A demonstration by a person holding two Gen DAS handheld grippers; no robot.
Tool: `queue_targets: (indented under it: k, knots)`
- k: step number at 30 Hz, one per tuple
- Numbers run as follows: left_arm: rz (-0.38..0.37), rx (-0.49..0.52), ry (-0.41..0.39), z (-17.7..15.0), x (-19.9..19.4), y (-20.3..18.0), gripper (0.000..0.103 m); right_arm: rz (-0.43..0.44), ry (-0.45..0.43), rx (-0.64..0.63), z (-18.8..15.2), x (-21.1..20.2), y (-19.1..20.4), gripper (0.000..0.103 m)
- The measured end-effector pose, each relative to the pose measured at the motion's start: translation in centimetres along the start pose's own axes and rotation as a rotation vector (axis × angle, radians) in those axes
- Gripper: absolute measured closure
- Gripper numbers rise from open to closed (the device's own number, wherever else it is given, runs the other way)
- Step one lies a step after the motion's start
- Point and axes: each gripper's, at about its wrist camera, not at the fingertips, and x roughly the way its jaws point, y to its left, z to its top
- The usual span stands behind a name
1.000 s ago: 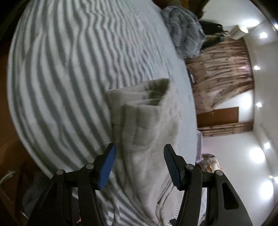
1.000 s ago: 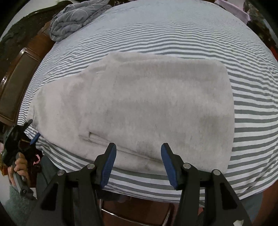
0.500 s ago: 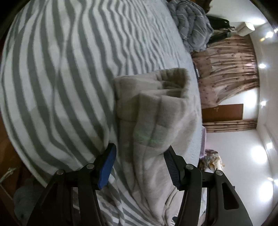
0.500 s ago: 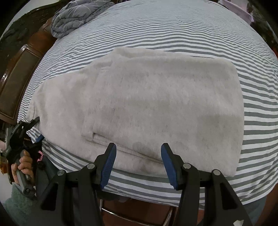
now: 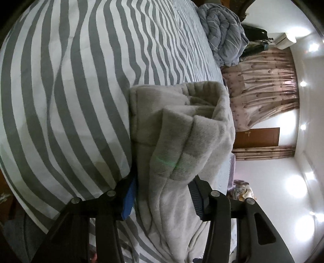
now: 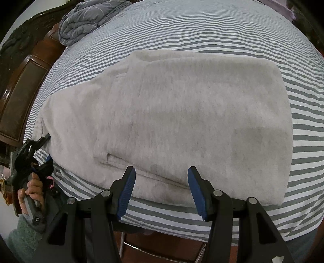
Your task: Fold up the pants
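Note:
Light grey fleece pants (image 6: pixel 182 121) lie folded flat on a grey-and-white striped bed (image 6: pixel 202 30). My right gripper (image 6: pixel 161 191) is open and empty, hovering at the near edge of the pants. My left gripper (image 5: pixel 162 199) is open, with the waistband end of the pants (image 5: pixel 182 141) between its fingers, one finger under the fabric against the sheet. In the right wrist view the left gripper (image 6: pixel 38 149) shows at the pants' left end, held by a hand.
A rolled grey quilt (image 6: pixel 89 18) lies at the head of the bed, next to a dark wooden headboard (image 6: pixel 22 81). Curtains (image 5: pixel 263 91) and a wooden door (image 5: pixel 257 137) stand beyond the bed. The bed's near edge (image 6: pixel 182 228) drops to the floor.
My left gripper has pushed forward onto the pants' end, so the fabric now lies between its fingers. My right gripper has edged slightly closer to the pants.

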Motion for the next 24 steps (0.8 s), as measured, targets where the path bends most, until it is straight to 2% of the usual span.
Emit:
queue_targets:
  k: [1, 2, 3, 5, 8, 12, 17, 24]
  knots:
    - [0.004, 0.009, -0.004, 0.0, 0.0, -0.2, 0.055, 0.001, -0.008, -0.001, 0.1, -0.1, 0.0, 0.052]
    - [0.018, 0.029, -0.013, -0.1, 0.0, -0.4, 0.067, -0.005, -0.018, -0.005, 0.2, -0.1, 0.2, 0.052]
    - [0.038, 0.053, -0.022, -0.2, -0.1, -0.7, 0.074, -0.015, -0.026, -0.009, 0.3, -0.1, 0.3, 0.052]
    - [0.054, 0.08, -0.037, -0.5, -0.3, -1.3, 0.079, -0.039, -0.026, -0.024, 0.4, 0.1, 0.4, 0.052]
    - [0.051, 0.102, -0.054, -0.8, -0.9, -2.3, 0.085, -0.065, 0.022, -0.034, 0.5, 1.6, 0.2, 0.052]
    - [0.071, 0.18, -0.077, -1.6, -1.6, -4.9, 0.087, -0.066, 0.028, -0.039, 0.5, 2.2, 0.2, 0.048]
    - [0.058, 0.322, -0.092, -3.4, -2.2, -10.3, 0.088, -0.002, 0.01, 0.017, 1.0, 0.9, -0.5, 0.049]
    - [0.03, 0.563, -0.036, -8.3, -0.7, -19.3, 0.088, 0.043, -0.091, 0.07, 2.2, -3.4, -2.2, 0.049]
